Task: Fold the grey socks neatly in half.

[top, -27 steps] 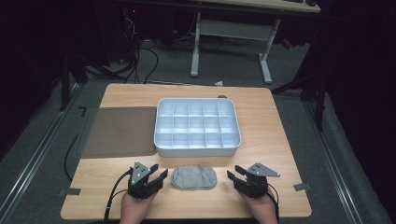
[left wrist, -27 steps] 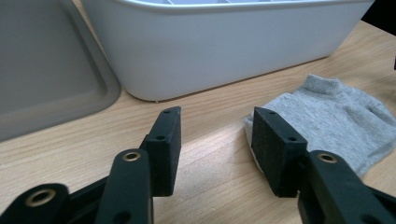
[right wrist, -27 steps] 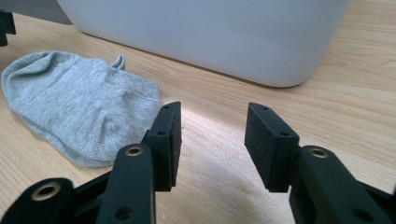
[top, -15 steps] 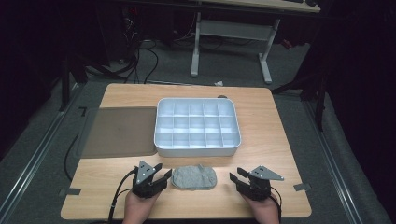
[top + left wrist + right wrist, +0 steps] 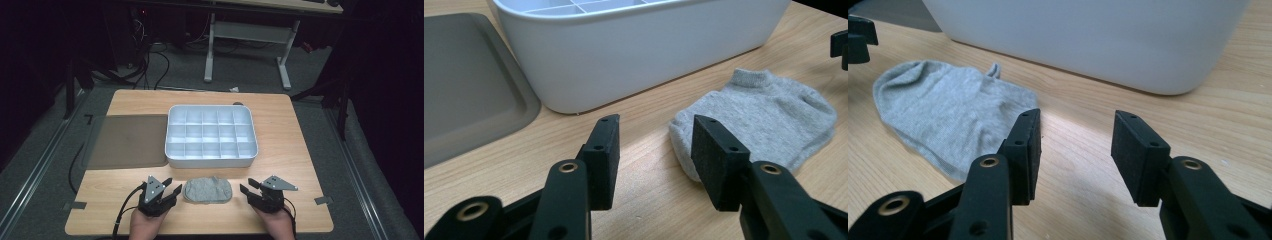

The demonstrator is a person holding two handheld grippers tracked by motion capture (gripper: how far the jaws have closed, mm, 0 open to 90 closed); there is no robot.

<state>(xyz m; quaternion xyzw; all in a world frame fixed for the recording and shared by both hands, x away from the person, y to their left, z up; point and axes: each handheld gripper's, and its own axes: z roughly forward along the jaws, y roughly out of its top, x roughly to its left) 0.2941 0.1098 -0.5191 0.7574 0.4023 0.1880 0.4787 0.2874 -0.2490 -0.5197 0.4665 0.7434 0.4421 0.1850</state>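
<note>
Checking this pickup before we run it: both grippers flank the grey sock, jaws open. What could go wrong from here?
1. The grey sock lies flat and limp on the table; the left gripper or right gripper may scrape wood and pinch just one layer.
2. The white compartment tray stands just behind the sock; a forward reach could bump its wall.
3. Uneven pulls could bunch the sock.

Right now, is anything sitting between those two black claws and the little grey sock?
Nothing visible does. The grey sock lies flat on bare table between the left gripper and the right gripper, both open and empty. Only wood shows in each gap. The white divided tray stands behind the sock, off both paths.
</note>
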